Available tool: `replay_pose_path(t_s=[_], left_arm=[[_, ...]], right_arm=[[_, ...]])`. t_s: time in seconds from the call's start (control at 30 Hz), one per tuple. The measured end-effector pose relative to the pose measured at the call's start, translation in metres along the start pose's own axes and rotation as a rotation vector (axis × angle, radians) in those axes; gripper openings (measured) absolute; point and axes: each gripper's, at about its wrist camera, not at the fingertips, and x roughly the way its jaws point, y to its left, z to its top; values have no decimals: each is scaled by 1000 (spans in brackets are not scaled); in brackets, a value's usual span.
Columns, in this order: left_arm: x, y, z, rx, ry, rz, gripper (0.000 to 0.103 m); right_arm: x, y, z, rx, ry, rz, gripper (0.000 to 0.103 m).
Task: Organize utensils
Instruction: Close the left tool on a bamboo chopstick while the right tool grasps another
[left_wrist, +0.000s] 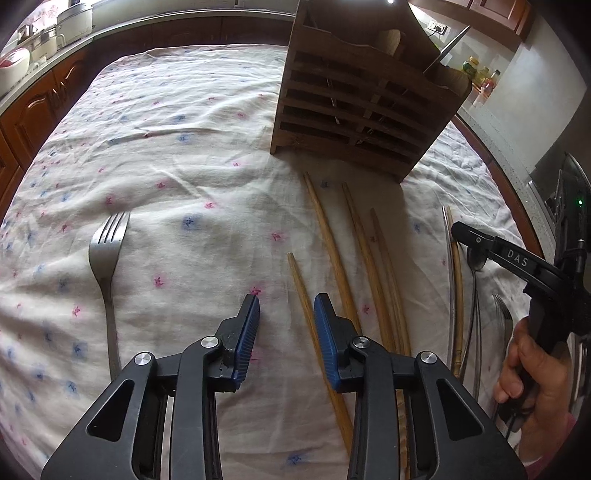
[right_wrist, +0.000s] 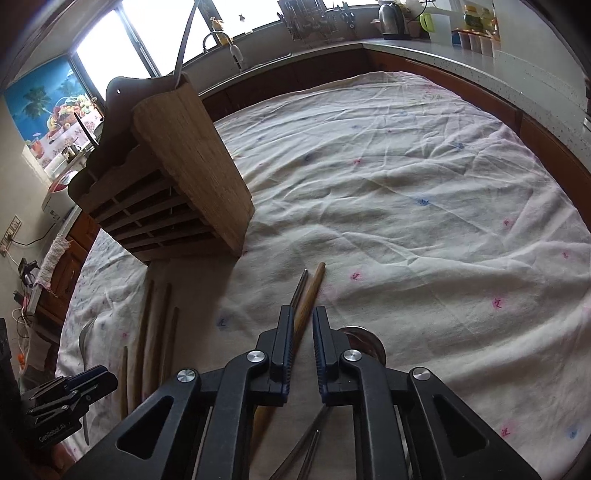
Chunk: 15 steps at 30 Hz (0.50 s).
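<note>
A slatted wooden utensil holder (left_wrist: 364, 99) stands on the floral cloth; it also shows in the right wrist view (right_wrist: 173, 181). Several wooden chopsticks (left_wrist: 332, 243) lie in front of it. A steel fork (left_wrist: 105, 258) lies to the left. My left gripper (left_wrist: 286, 314) is open, hovering over the shortest chopstick (left_wrist: 301, 291). My right gripper (right_wrist: 303, 325) is open and empty above a wooden chopstick (right_wrist: 310, 295) paired with a metal one (right_wrist: 300, 286). A spoon (right_wrist: 364, 341) lies under its right finger. The right gripper also shows at the right in the left wrist view (left_wrist: 458, 229).
More metal cutlery (left_wrist: 476, 325) and a fork (left_wrist: 502, 317) lie at the right. The table's floral cloth (right_wrist: 424, 206) stretches far right. Kitchen counters with pots (left_wrist: 55, 33), a kettle (right_wrist: 391, 18) and a sink faucet (right_wrist: 221, 40) surround the table.
</note>
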Motion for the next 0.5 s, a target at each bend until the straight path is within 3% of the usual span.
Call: replay_pose_path(t_s=[0.43, 0.5], left_arm=[[11, -31, 3, 163, -13, 112, 29], [11, -32, 2, 178, -23, 111, 24]], right_arm=[[17, 9, 15, -69, 42, -53, 9], [18, 10, 15, -76, 36, -54, 9]])
